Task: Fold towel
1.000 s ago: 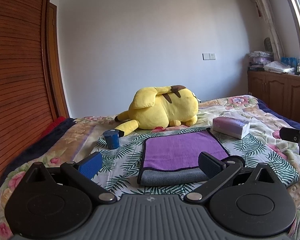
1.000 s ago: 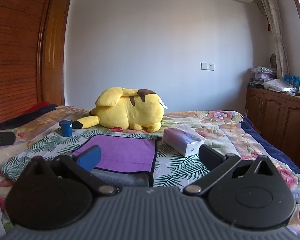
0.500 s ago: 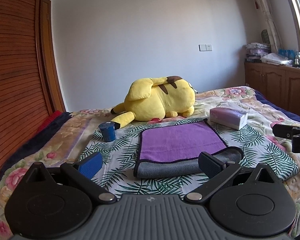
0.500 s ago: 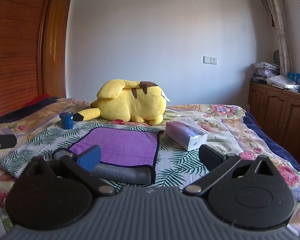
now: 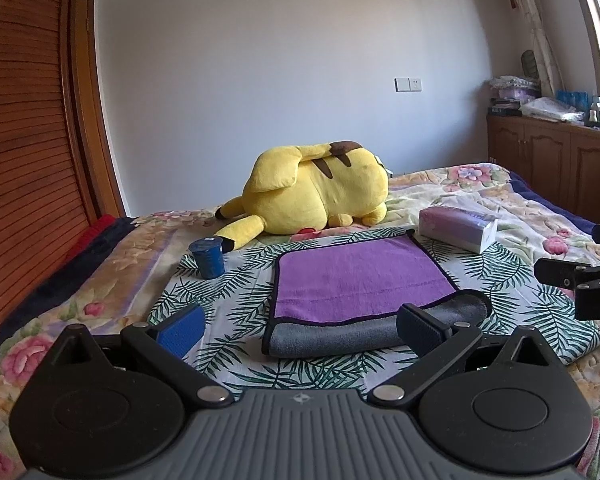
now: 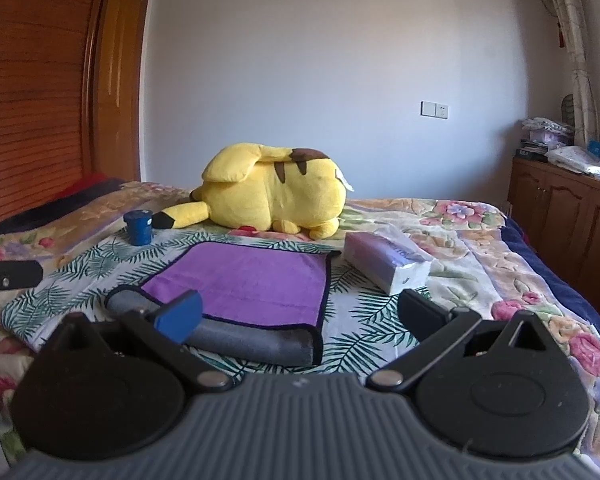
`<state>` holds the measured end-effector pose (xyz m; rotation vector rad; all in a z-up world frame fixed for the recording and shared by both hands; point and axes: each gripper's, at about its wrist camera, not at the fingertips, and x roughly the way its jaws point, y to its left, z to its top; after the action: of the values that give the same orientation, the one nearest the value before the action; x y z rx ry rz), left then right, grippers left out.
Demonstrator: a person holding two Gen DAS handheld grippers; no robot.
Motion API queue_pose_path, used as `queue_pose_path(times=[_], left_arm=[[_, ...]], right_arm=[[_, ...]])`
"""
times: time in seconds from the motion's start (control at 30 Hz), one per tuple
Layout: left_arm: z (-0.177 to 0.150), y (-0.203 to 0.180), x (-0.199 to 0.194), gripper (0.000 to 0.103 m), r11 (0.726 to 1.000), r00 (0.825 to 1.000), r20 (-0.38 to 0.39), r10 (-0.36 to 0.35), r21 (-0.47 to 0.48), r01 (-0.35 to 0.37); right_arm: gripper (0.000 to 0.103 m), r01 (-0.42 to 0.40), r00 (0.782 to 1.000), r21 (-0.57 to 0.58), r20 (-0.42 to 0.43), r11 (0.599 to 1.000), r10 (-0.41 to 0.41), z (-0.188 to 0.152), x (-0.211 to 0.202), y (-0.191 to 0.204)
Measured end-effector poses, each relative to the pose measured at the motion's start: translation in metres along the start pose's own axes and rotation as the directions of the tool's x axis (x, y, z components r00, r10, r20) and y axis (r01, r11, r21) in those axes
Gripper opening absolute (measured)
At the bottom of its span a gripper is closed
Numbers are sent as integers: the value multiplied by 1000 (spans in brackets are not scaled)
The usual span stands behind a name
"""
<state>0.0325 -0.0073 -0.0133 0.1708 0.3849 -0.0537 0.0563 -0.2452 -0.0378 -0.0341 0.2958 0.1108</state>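
A purple towel [image 5: 360, 276] with a grey underside lies folded on the leaf-print cloth on the bed; its grey fold faces me. It also shows in the right wrist view [image 6: 252, 280]. My left gripper [image 5: 300, 326] is open and empty, held just short of the towel's near left edge. My right gripper [image 6: 300, 314] is open and empty, just short of the towel's near right corner. Each gripper's tip shows at the edge of the other's view.
A yellow plush toy [image 5: 316, 188] lies behind the towel. A blue cup [image 5: 208, 256] stands to its left, a tissue pack [image 5: 458, 226] to its right. A wooden wardrobe [image 5: 20, 140] is at left, cabinets [image 5: 556, 168] at right.
Both grippers have pulled back and dropped lower toward the bed, staying open. The towel has not moved.
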Motion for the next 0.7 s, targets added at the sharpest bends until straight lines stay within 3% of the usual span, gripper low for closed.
queue_pose_path(times=[0.7], left_arm=[[11, 1, 43, 103, 999, 998, -53, -18, 38, 20]], right_arm=[[102, -57, 995, 2, -77, 998, 57, 1, 37, -1]])
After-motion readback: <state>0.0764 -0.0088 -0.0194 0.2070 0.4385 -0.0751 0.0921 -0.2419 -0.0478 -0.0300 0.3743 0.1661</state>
